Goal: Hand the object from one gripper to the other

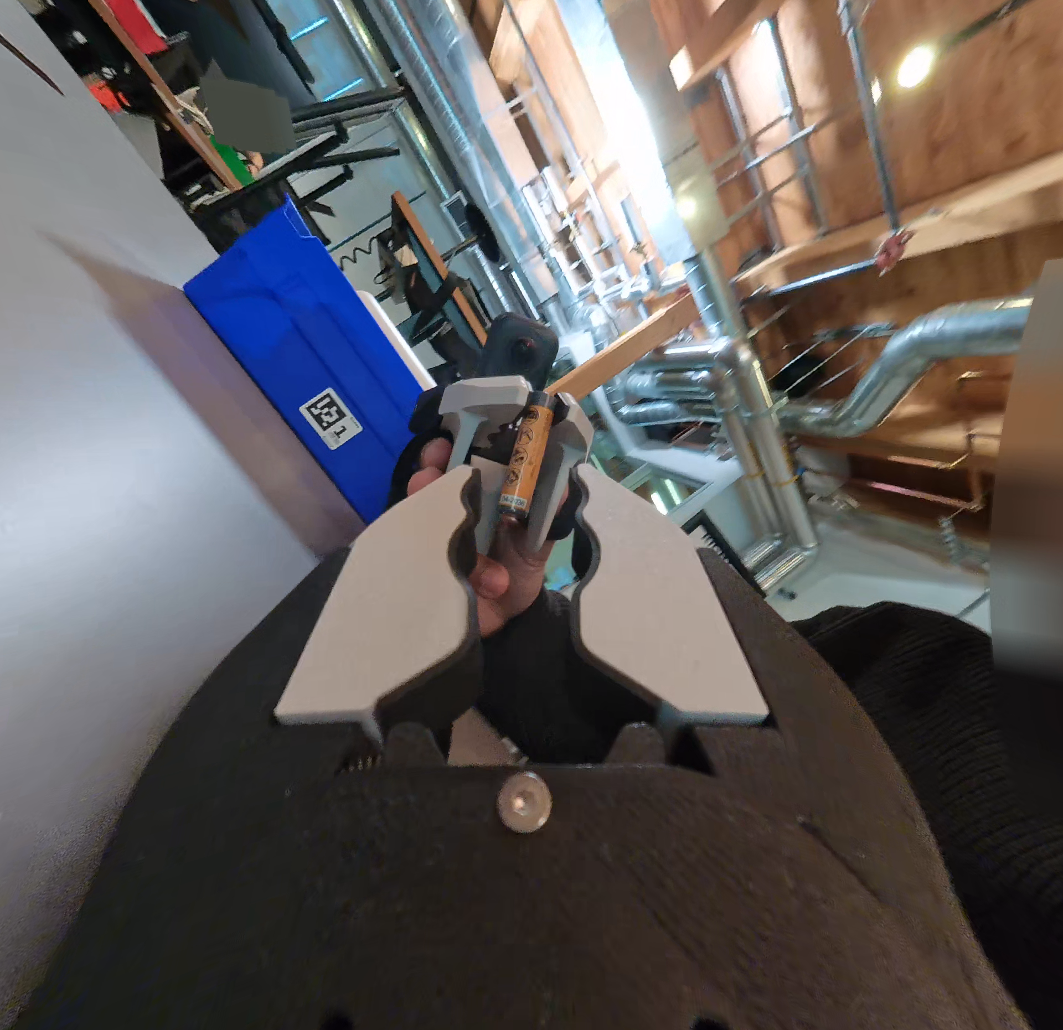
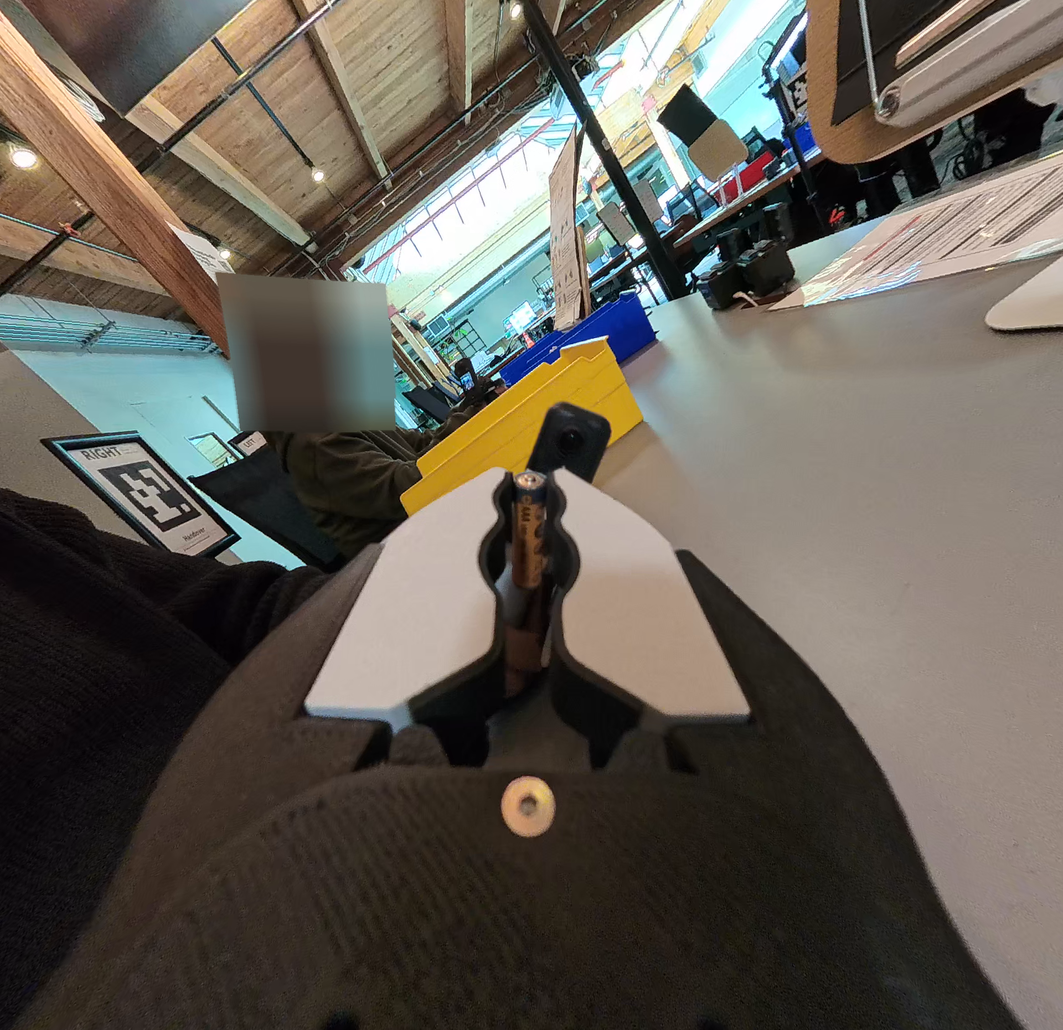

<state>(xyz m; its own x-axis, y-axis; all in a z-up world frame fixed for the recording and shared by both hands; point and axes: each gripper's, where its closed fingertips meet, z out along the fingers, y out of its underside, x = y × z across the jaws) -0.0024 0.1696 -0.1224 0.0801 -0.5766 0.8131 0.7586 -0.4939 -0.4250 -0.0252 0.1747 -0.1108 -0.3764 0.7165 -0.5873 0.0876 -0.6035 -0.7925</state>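
**Battery held by your right gripper, left fingers apart**

Your right gripper [image 2: 526,493] has its fingers clamped on the battery [image 2: 528,534], which stands lengthwise between them, above the grey table [image 2: 834,485]. Your left gripper [image 1: 524,488] faces it with fingers apart, empty, its tips just short of the battery [image 1: 522,462]. A yellow bin [image 2: 517,433] sits beyond the battery, a blue bin [image 2: 604,327] behind that.

The left grey-fingered, black-bodied handheld gripper [image 1: 523,479] holds its jaws spread wide, pointing toward twelve o'clock. Directly ahead, the matching right gripper [image 1: 520,528] faces it, fingers pointing back toward six o'clock, held by a bare hand [image 1: 494,577] in a black knit sleeve [image 1: 535,680]. Its jaws are nearly closed.
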